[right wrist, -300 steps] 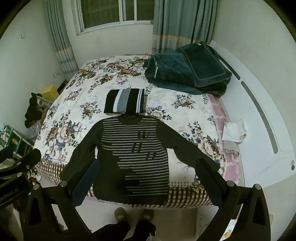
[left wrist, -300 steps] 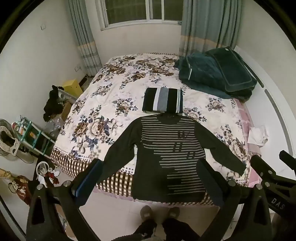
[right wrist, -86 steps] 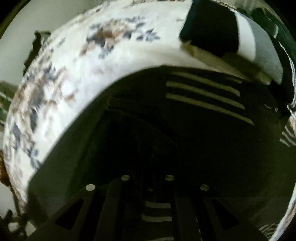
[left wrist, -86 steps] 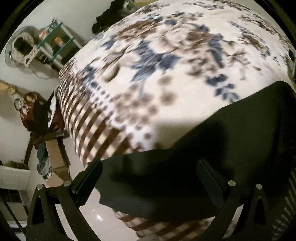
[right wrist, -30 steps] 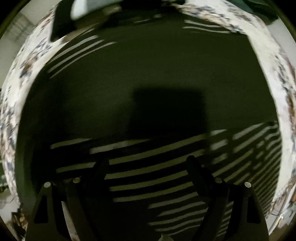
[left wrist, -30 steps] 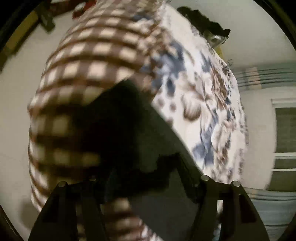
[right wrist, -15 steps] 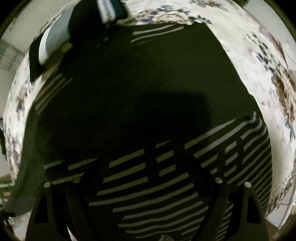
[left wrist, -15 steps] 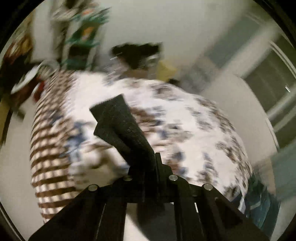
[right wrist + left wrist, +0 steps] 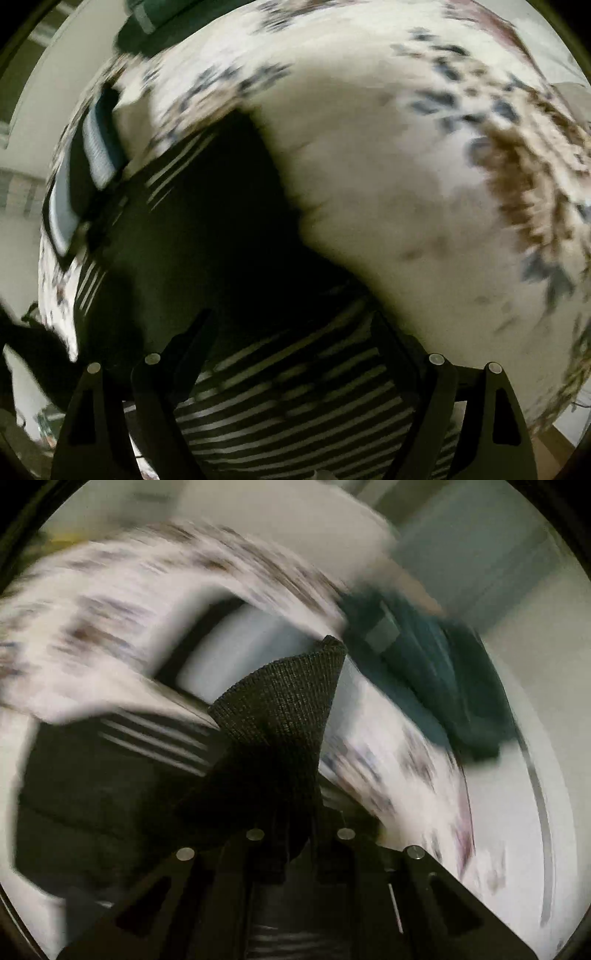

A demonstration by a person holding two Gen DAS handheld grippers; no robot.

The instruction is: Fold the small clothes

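Fingers of the left gripper (image 9: pixel 295 849) are pinched tight on a dark sleeve (image 9: pixel 284 709), the knit cuff standing up in a point just ahead of the tips. Over on the other side, the right gripper (image 9: pixel 291 354) has its fingers spread wide, holding nothing, hovering low above the striped sweater (image 9: pixel 288 398). That sweater lies flat on the floral bedspread (image 9: pixel 406 177), body dark up top, pale stripes nearest the right camera. By my read, we're in the sleeve fold: the left side is lifted and looks bound across the chest. Next up, lay that sleeve straight over the body and let go without dragging the torso askew; the free right gripper could pin the cloth. Farther back, a folded striped garment (image 9: pixel 96 147) sits beside the collar, and a teal quilt (image 9: pixel 436 672) is heaped beyond, all badly blurred.
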